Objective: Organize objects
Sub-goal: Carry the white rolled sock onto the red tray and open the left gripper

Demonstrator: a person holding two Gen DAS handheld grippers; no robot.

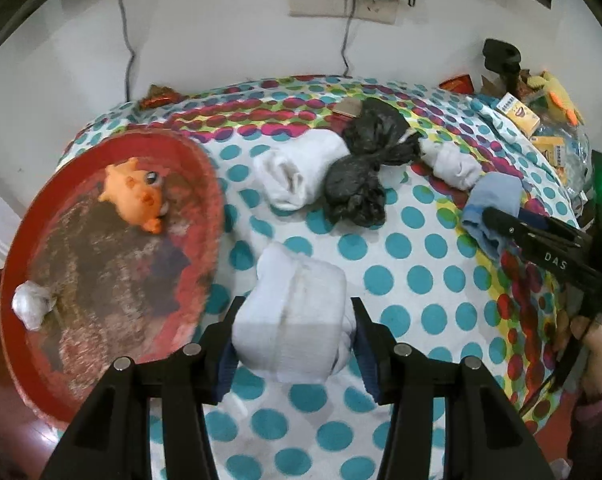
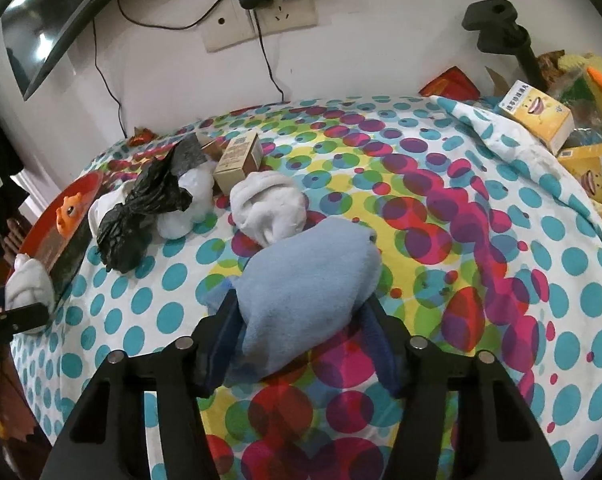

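My left gripper (image 1: 295, 332) is shut on a rolled white sock (image 1: 297, 312), held over the dotted cloth just right of the red tray (image 1: 113, 396). The tray holds an orange fish toy (image 1: 135, 194) and a small white wad (image 1: 31, 306). My right gripper (image 2: 301, 316) is shut on a light blue sock (image 2: 309, 296); it shows in the left wrist view too (image 1: 491, 208). Another white sock roll (image 2: 269, 206) lies just beyond it. A black plastic bag (image 1: 365, 168) lies between two more white socks (image 1: 297, 176).
A dotted cloth (image 2: 481, 240) covers the round table. A brown carton (image 2: 239, 160) stands at the back. Yellow boxes (image 2: 537, 114) and clutter crowd the right edge. A black stand (image 2: 501, 28) and a wall socket with cables (image 2: 261, 20) are behind.
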